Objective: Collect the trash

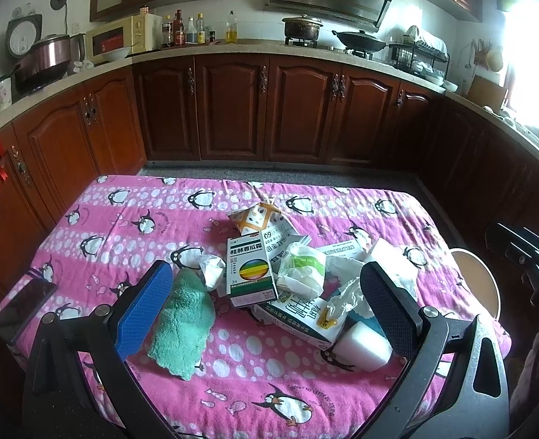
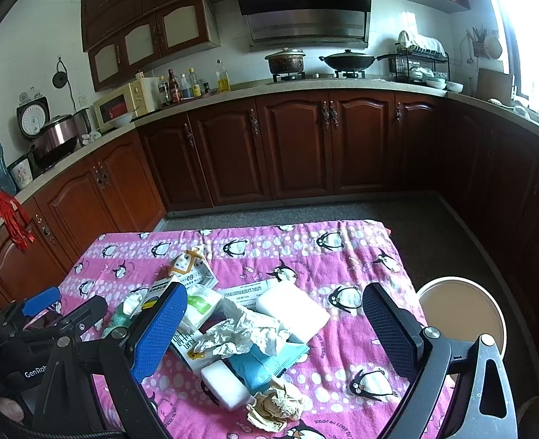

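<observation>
While both grippers hang above the bench (image 1: 130,216) with its pink penguin cloth, neither holds anything: the left gripper (image 1: 266,292) has its fingers spread wide, and so does the right gripper (image 2: 275,322). Seen from the left wrist, the trash pile sits mostly between the two fingers and just beyond their tips, toward 12 o'clock. A green knitted cloth (image 1: 183,325) lies just beside the blue left finger (image 1: 143,309), at about 9 o'clock of the pile. A medicine box (image 1: 249,269) with a rainbow oval stands in the middle, a crumpled white wrapper (image 1: 302,270) just at its 3 o'clock, and a milk carton (image 1: 298,314) lies flat below them. A white foam block (image 1: 364,347) rests near the dark right finger (image 1: 390,303). From the right wrist, the pile lies toward the blue left finger (image 2: 158,333), with crumpled white paper (image 2: 240,336) over a blue packet (image 2: 266,366), a larger foam slab (image 2: 293,309) at 12 o'clock, and a brownish wad of tissue (image 2: 275,404) nearest the camera. A round bin (image 2: 459,314) stands off the bench at 3 o'clock.
</observation>
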Available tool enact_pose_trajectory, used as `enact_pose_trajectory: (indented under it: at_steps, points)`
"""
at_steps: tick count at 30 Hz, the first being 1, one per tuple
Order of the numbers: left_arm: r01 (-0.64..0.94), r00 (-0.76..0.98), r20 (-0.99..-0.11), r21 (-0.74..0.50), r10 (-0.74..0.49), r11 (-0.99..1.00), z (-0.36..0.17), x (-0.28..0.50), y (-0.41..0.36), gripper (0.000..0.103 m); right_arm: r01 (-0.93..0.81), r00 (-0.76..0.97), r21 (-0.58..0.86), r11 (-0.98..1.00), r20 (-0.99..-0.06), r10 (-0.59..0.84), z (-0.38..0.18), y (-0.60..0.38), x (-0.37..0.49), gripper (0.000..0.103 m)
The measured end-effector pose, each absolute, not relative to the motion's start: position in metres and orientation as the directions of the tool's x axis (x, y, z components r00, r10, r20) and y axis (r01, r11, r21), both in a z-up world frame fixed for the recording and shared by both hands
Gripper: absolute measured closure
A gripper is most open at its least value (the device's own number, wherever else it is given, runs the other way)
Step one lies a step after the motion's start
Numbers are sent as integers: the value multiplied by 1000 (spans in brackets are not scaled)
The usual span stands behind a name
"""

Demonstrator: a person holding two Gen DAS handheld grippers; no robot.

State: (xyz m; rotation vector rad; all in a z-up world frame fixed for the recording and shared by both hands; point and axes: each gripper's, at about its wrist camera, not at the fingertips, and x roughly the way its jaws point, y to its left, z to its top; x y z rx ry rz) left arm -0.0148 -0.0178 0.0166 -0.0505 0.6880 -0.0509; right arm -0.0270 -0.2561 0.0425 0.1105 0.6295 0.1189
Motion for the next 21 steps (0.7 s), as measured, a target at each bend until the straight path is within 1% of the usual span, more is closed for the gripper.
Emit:
enact_pose_trajectory:
  at_steps: [21]
  points:
    - [28, 775, -628, -77, -70, 997, 20, -13, -16, 1, -76, 817, 122, 990, -561, 132, 42, -253, -28, 8]
